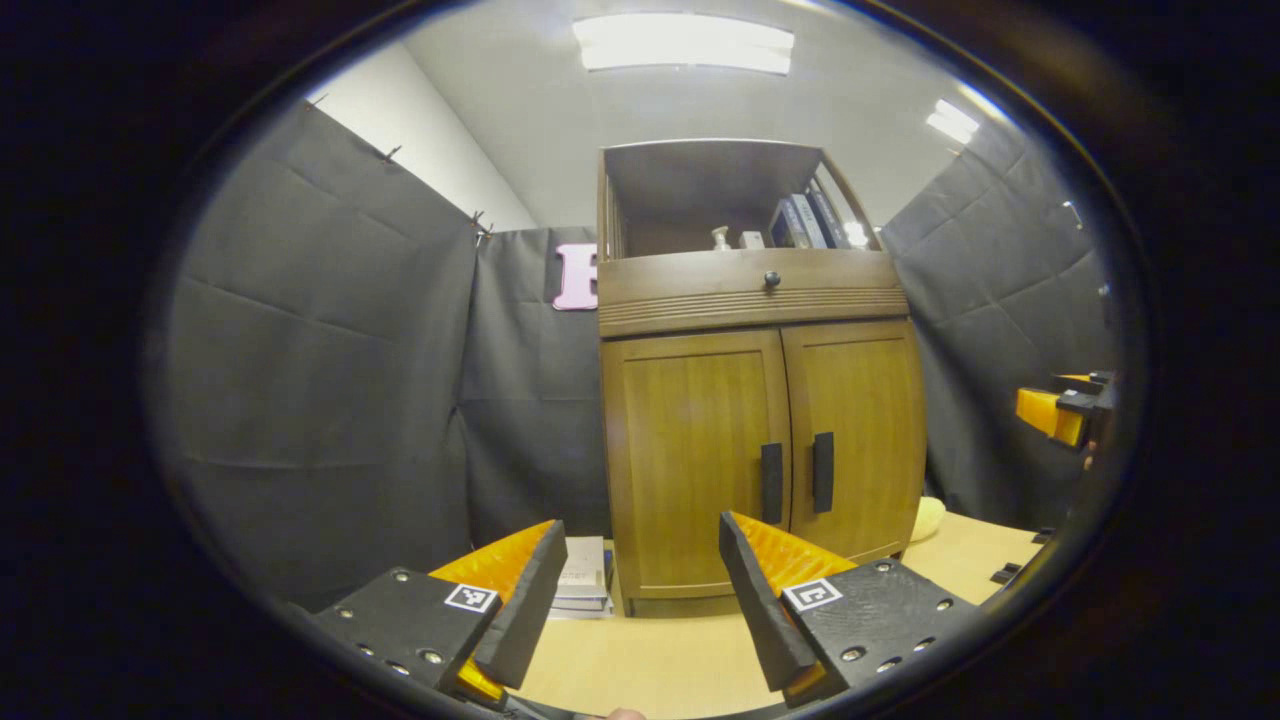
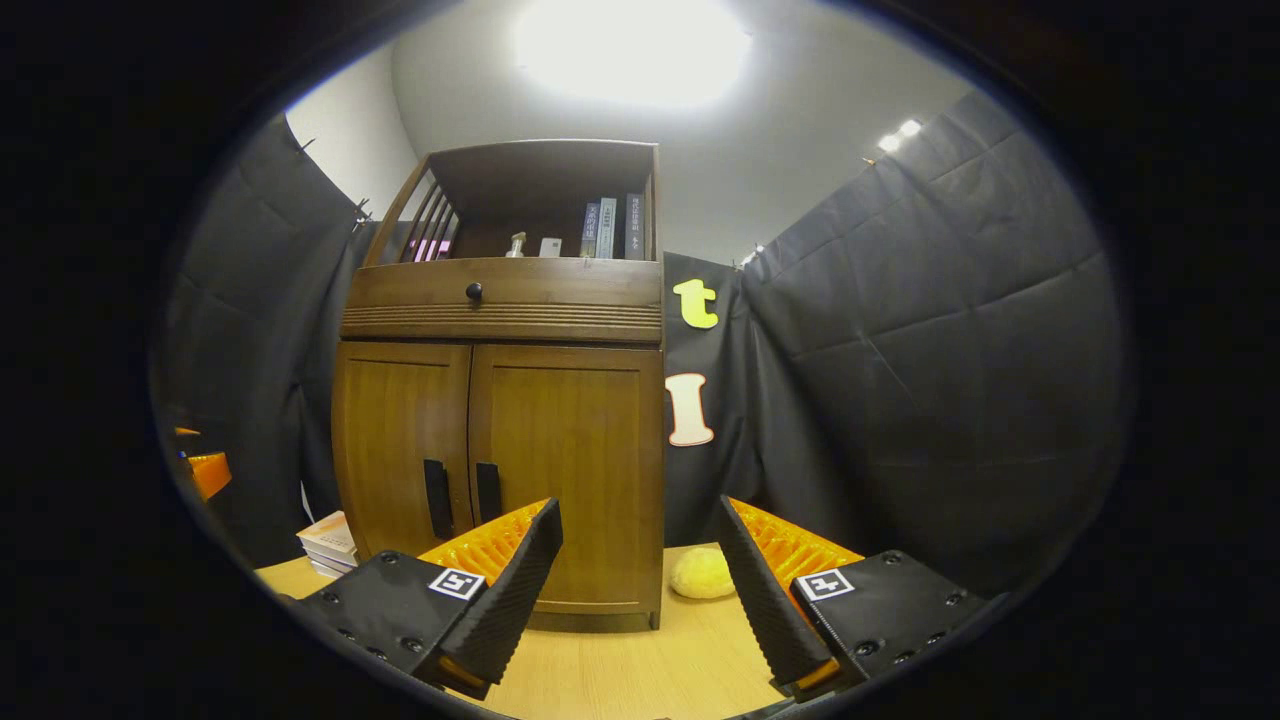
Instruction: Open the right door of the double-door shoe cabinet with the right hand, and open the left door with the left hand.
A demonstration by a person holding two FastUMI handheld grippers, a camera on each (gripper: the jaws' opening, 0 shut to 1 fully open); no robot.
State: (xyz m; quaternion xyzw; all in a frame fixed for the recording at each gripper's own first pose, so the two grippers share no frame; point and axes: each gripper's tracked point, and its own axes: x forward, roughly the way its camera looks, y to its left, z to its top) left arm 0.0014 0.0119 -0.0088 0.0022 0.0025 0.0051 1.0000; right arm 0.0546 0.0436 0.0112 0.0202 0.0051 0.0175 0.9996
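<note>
A: Report the position of the shoe cabinet [image 1: 760,420].

B: It stands upright on the light wooden worktop [image 1: 650,660], close to the black cloth wall. Both doors are shut. The left door [image 1: 695,460] and the right door [image 1: 855,440] meet at the centre, and a dark vertical handle sits on each beside the seam: left door handle [image 1: 771,483], right door handle [image 1: 823,472].

A: State of the left gripper [image 1: 635,590]?

B: Its fingers are spread wide apart and grip nothing. It is held in front of the cabinet, apart from the doors.

A: And the right gripper [image 2: 640,570]?

B: Same condition: fingers parted, nothing between them, clear of the cabinet. In the left gripper view it also shows at the far right edge.

A: Other items?

B: A drawer [image 1: 750,290] with a round knob [image 1: 771,279] sits above the doors. The open shelf on top carries upright books [image 1: 805,220] and a small bottle [image 1: 720,238]. A stack of books [image 1: 583,578] lies on the worktop just left of the cabinet; a round yellow object [image 2: 702,573] lies at its right foot.
</note>
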